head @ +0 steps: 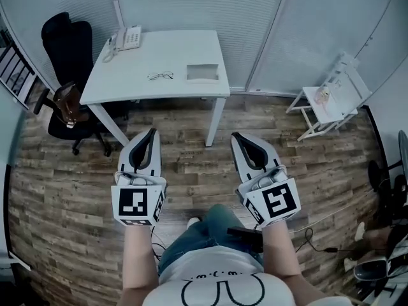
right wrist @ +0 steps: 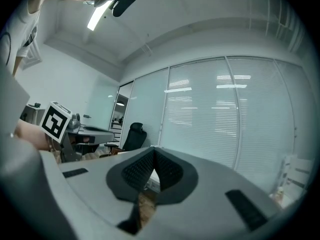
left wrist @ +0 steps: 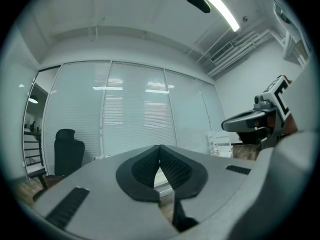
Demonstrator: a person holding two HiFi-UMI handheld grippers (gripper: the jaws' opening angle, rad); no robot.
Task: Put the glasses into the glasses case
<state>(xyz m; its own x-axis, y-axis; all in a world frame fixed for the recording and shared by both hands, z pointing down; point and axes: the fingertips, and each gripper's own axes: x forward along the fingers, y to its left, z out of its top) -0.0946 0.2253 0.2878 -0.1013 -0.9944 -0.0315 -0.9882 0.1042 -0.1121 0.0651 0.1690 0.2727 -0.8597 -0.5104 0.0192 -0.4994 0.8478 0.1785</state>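
A pair of thin-framed glasses (head: pixel 160 76) lies on the white table (head: pixel 127 85) far ahead of me. Just to its right sits a pale rectangular glasses case (head: pixel 202 72). My left gripper (head: pixel 152 131) and right gripper (head: pixel 234 135) are held level side by side over the wooden floor, well short of the table. Both are shut with nothing between the jaws. In the left gripper view the dark pads (left wrist: pixel 170 166) meet at the tip, and in the right gripper view the pads (right wrist: pixel 165 170) do the same.
A white telephone (head: pixel 127 38) stands at the table's far left corner. A black office chair (head: pixel 67 50) is left of the table. A small white rack (head: pixel 328 97) stands at the right. Glass walls with blinds (head: pixel 191 5) run behind the table.
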